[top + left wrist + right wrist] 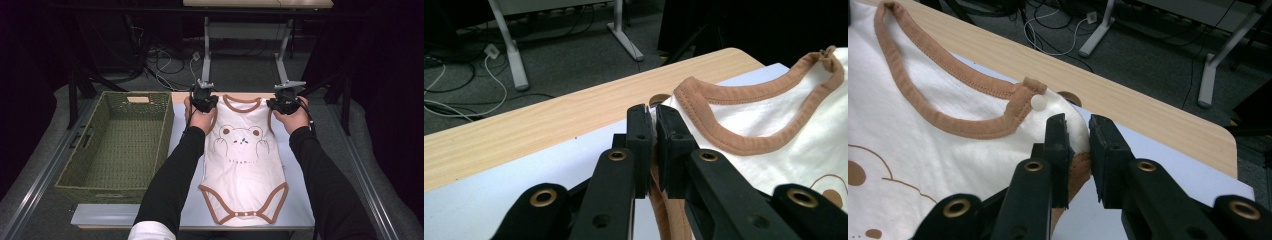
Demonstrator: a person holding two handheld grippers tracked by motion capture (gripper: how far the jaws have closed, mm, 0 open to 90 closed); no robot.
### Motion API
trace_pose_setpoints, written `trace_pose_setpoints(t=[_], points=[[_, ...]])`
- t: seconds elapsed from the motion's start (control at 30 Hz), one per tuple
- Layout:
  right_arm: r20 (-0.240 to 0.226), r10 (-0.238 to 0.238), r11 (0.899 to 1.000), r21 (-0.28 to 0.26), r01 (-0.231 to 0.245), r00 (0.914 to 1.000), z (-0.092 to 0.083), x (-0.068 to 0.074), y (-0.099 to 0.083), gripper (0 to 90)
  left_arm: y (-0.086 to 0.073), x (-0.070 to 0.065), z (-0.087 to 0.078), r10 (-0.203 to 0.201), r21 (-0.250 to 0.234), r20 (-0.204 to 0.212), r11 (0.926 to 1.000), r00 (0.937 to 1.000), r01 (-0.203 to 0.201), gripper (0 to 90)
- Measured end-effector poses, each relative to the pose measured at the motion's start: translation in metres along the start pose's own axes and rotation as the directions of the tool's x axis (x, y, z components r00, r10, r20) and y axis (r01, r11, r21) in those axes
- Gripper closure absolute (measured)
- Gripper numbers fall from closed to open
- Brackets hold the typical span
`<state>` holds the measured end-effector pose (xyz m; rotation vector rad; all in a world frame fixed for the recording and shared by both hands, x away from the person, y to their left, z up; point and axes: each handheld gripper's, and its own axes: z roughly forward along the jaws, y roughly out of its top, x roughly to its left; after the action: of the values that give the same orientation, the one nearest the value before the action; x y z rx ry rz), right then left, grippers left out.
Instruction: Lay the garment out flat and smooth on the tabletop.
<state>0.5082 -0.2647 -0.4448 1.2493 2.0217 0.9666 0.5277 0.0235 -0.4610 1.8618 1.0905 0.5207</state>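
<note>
1. Bodysuit (243, 155) shoulders are the grip points: the left gripper (653, 117) has its jaws nearly closed on the shoulder edge beside the brown neckline trim (744, 145), and the right gripper (1077, 131) is pinched narrow on the opposite shoulder, just below the white snap (1038, 102). Keep both pinches firm and equal, so that neither shoulder slips out.

2. Both pinches sit on the seam fabric, not on the loose neckline. Judging by the thin bite, a sideways tug could pull the cloth free, so move both hands together and at the same height.

3. Outward from the grippers, the garment lies face up and flat on the white mat (295, 205), its shoulders at the far edge of the bench (181, 97) and its snapped crotch end near the near edge. Keep light tension between the shoulders so the body stays smooth and the bear print unwrinkled.

4. The woven basket (80, 170) stands to the left of the garment on the bench, well apart from the left gripper. If the garment is bound there, lift high enough to carry the hem over the basket's rim.
</note>
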Motion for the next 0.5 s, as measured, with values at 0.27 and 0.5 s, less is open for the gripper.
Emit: trace_pose_setpoints(t=[0.27, 0.5], points=[[0.008, -0.011, 1.0, 0.005, 0.011, 0.9999, 0.008, 0.005, -0.003, 78.9, -0.01, -0.003, 0.01, -0.007, 0.014, -0.036, 0.9999, 0.9993, 0.007, 85.2], [0.013, -0.024, 0.999, 0.031, 0.024, 0.9996, 0.019, 0.011, -0.008, 78.9, -0.022, -0.003, 0.019, -0.016, 0.039, -0.053, 0.9991, 0.9984, 0.018, 85.1]])
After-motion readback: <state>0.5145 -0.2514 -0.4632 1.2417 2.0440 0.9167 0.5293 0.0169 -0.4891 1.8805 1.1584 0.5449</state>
